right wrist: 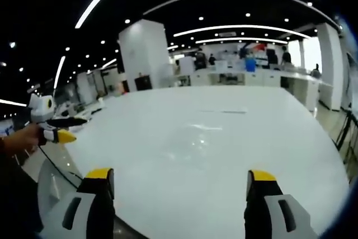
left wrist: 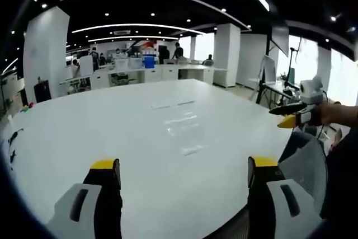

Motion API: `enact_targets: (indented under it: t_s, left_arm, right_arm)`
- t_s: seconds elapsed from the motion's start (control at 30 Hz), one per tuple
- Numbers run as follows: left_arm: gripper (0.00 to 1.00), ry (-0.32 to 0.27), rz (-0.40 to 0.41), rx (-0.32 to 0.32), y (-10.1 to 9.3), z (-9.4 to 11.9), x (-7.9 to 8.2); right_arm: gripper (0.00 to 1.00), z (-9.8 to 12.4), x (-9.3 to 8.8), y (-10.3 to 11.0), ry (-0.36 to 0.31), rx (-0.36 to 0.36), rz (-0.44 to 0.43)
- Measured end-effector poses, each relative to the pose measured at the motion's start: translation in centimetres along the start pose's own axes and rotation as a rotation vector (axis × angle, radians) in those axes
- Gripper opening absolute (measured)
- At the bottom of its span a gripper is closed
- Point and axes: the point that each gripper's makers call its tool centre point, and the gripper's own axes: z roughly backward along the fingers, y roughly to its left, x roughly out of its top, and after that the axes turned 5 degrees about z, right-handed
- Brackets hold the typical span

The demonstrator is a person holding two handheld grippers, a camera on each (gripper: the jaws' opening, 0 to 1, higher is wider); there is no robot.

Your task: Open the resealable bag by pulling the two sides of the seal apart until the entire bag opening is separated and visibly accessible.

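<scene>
A clear resealable bag [left wrist: 182, 123] lies flat on the white table [left wrist: 112, 132], faint and glossy, well ahead of both grippers. My left gripper [left wrist: 183, 166] is open, its yellow-tipped jaws wide apart above the table's near edge with nothing between them. My right gripper [left wrist: 291, 117] is held by a hand off the table's right side. In the right gripper view the bag [right wrist: 208, 129] is a pale sheen on the table [right wrist: 268, 138]. The right gripper [right wrist: 180, 174] is open and holds nothing. The left gripper [right wrist: 56, 130] hangs at the left, held by a hand.
A thin clear strip [left wrist: 173, 104] lies beyond the bag. A black cable [left wrist: 13, 138] rests on the table's left edge. A grey chair back [left wrist: 305, 166] stands near my right. Desks, pillars and people fill the far room [left wrist: 145, 62].
</scene>
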Motion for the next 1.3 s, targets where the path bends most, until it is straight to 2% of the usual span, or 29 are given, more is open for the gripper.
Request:
enact_targets:
  t_s: [0.3, 0.63, 0.97, 1.1, 1.3]
  left_arm:
    - [0.91, 0.028, -0.001, -0.009, 0.1, -0.3, -0.9]
    - [0.91, 0.059, -0.006, -0.035, -0.1, -1.2, -1.5]
    - [0.91, 0.07, -0.009, -0.069, -0.8, -2.2, -1.8]
    - [0.9, 0.104, -0.016, -0.086, -1.1, -2.3, -2.5]
    - [0.9, 0.115, -0.005, -0.099, -1.4, -2.6, -3.0]
  right_arm:
    - [0.97, -0.6, 0.0, 0.2, 0.013, 0.005, 0.008]
    - [0.94, -1.9, -1.3, 0.4, 0.066, 0.016, 0.042]
    - [0.89, -3.9, -1.3, 0.6, 0.087, 0.046, 0.066]
    - [0.88, -4.7, -1.2, 0.9, 0.09, 0.058, 0.076]
    - [0.85, -5.9, -1.1, 2.0, 0.085, 0.086, 0.088]
